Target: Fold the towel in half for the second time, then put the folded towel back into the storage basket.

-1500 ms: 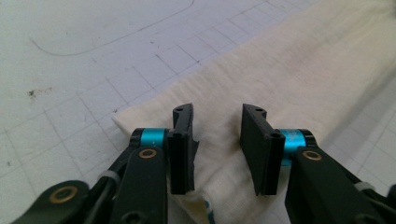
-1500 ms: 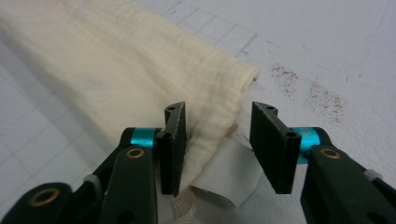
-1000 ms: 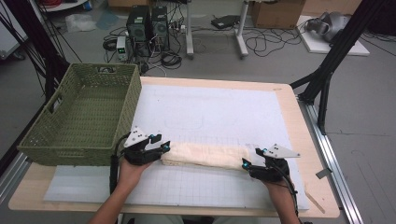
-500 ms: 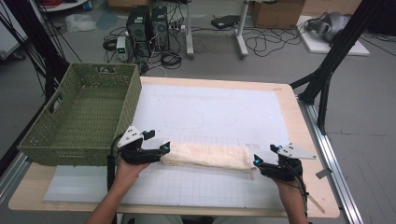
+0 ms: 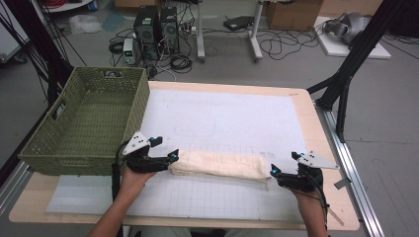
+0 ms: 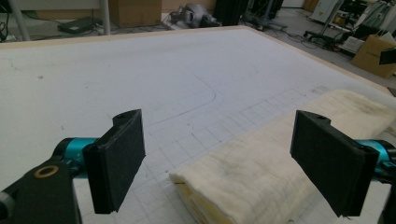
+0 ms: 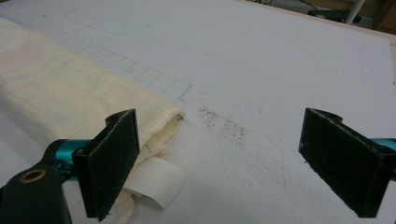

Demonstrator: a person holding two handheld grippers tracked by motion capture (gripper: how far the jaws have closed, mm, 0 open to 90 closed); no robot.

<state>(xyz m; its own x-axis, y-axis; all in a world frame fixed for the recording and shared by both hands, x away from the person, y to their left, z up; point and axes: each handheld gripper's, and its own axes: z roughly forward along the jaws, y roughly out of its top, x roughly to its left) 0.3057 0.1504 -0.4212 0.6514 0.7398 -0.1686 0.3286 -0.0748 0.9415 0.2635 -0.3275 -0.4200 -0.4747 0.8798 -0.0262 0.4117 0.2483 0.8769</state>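
Jaws of the left gripper [image 5: 170, 156] and right gripper [image 5: 274, 172] are being held wide, just opened, nothing gripped; the folded cream towel [image 5: 217, 165] is lying between them on the surface [image 5: 237, 118].

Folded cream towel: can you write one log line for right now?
folded cream towel: flat on white mat | left gripper: open, just opened | right gripper: open, just opened

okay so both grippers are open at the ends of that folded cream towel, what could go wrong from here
1. The folded towel lies loose between the open left gripper and right gripper; a one-sided regrip could let the layers unfold.
2. The white tag sticks out beside the right gripper's jaw, so it might pinch the tag alone.
3. The green basket sits close to the left gripper and could get bumped in a lift.
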